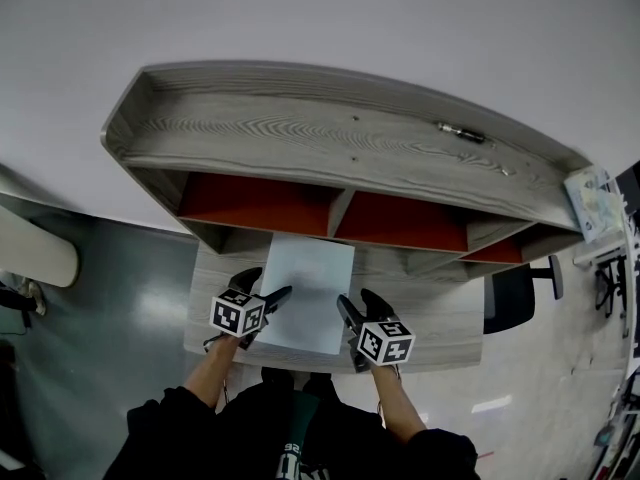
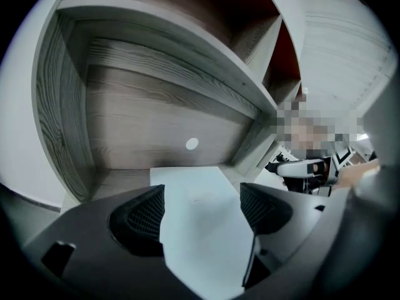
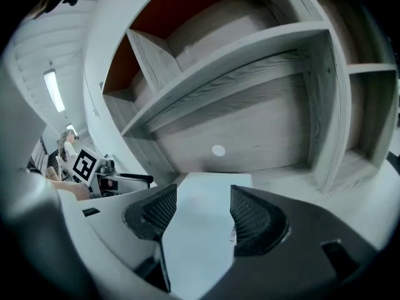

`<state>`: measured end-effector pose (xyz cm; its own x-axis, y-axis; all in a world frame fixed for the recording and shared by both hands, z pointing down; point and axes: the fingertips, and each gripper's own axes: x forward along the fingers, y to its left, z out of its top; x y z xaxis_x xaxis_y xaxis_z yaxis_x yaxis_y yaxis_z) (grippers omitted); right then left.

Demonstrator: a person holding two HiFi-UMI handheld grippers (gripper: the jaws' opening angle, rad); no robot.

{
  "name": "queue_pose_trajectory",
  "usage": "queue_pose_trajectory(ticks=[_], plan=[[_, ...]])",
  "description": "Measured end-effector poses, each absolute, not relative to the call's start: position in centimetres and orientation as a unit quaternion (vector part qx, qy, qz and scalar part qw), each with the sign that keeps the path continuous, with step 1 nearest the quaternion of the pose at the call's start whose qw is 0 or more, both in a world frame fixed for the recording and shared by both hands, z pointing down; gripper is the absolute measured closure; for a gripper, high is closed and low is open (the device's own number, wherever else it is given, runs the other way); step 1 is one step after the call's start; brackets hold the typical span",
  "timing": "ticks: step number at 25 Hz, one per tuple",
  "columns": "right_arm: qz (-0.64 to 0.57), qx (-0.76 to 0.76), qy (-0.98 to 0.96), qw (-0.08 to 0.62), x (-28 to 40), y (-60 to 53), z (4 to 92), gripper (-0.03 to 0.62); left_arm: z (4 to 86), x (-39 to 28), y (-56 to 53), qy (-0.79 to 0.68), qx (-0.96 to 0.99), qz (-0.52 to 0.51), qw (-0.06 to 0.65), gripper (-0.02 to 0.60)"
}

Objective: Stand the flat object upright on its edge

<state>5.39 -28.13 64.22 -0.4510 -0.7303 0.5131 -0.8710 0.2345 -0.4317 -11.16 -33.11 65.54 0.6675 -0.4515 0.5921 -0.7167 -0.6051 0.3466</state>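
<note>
A flat white board (image 1: 305,293) lies on the grey wooden desk (image 1: 440,320) with its far end against the shelf's back panel. My left gripper (image 1: 265,286) is at the board's left edge and my right gripper (image 1: 360,302) at its right edge. In the left gripper view the board (image 2: 200,220) runs between the wide-apart jaws of the left gripper (image 2: 202,202), and the ribbed pads (image 2: 145,217) do not press on it. The right gripper view shows the same: the board (image 3: 200,230) lies between the spread jaws of the right gripper (image 3: 203,206). Both grippers are open.
A grey shelf unit (image 1: 330,138) with red-backed compartments (image 1: 258,200) overhangs the desk's far side. A small dark cylinder (image 1: 460,132) lies on its top. A white round cap (image 2: 192,144) sits in the back panel. A black office chair (image 1: 515,293) stands to the right.
</note>
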Motion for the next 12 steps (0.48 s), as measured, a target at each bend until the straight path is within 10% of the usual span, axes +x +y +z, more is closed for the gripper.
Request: queue_pose_trajectory(ticks=[12], plan=[[0.446, 0.491, -0.74, 0.113, 5.9, -29.7, 71.3, 0.352, 72.8, -12.5, -33.3, -0.308, 0.826, 0.268, 0.389, 0.213]])
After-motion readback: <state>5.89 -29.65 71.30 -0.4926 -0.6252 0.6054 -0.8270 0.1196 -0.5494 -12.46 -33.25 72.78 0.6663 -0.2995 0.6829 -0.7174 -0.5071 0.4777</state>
